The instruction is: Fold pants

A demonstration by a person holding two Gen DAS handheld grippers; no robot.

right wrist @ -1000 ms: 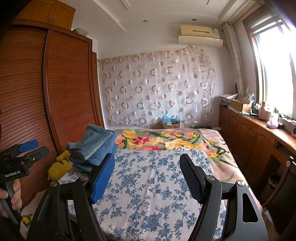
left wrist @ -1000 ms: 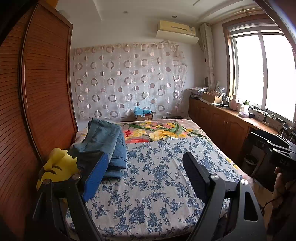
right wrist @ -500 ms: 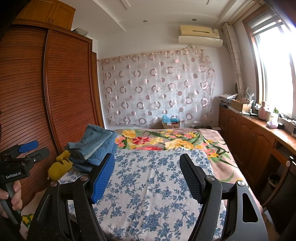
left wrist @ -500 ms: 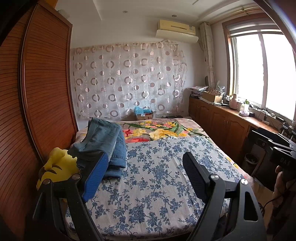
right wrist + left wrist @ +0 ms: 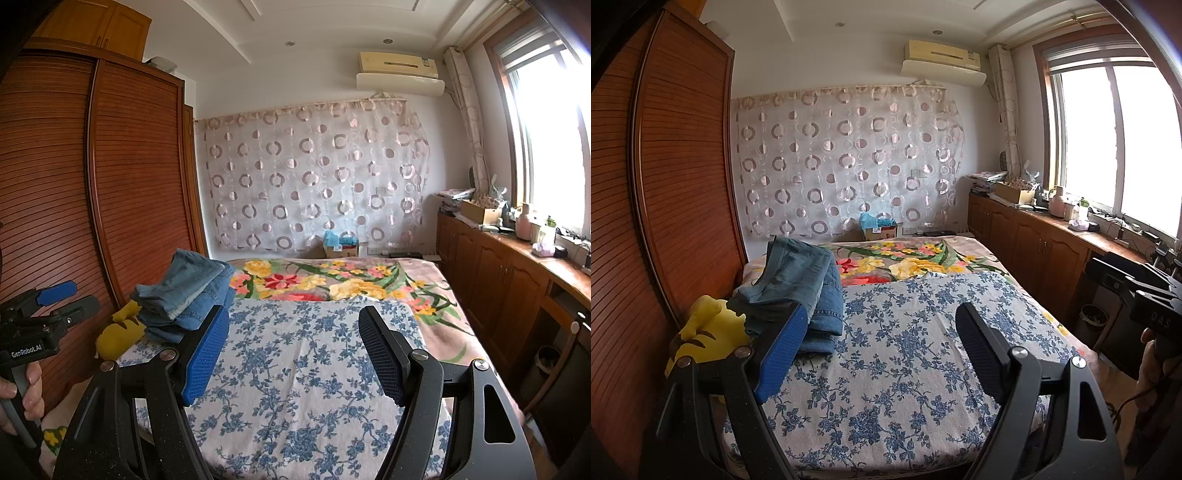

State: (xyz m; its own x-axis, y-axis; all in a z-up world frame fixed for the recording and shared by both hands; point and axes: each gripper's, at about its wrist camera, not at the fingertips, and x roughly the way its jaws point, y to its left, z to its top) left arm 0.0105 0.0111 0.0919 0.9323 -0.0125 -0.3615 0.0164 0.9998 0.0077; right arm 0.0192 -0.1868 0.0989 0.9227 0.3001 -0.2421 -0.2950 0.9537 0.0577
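A stack of folded blue jeans (image 5: 801, 280) lies on the left side of the bed, on the blue-flowered sheet (image 5: 905, 354); it also shows in the right wrist view (image 5: 184, 291). My left gripper (image 5: 879, 332) is open and empty, held above the near end of the bed, right of and nearer than the stack. My right gripper (image 5: 293, 332) is open and empty, also above the near end of the bed. The left gripper also shows at the left edge of the right wrist view (image 5: 55, 299).
A yellow plush toy (image 5: 709, 339) lies beside the jeans against the wooden wardrobe (image 5: 665, 184). A flower-print blanket (image 5: 908, 262) covers the far half of the bed. Wooden cabinets (image 5: 1034, 247) with clutter run under the window on the right.
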